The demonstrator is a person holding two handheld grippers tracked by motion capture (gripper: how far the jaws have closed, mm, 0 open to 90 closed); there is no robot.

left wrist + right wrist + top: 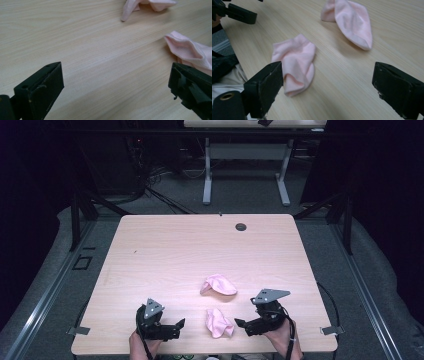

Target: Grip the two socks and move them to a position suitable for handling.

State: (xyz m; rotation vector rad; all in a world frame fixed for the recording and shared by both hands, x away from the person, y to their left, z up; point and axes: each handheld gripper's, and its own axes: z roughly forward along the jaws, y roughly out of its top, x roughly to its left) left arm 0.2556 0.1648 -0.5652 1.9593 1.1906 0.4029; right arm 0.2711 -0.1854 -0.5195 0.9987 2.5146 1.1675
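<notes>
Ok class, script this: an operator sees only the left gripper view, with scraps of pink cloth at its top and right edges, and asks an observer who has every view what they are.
Observer: Two small pink fabric socks. The nearer sock is crumpled and the farther sock is folded over.
Operator: Where is the other gripper?
Observer: The right gripper sits just right of the nearer sock and points at it. Its jaws are open, with nothing between them.
Operator: Anything else on the table?
Observer: Only a small dark round cap near the far edge of the light wooden table.
</notes>
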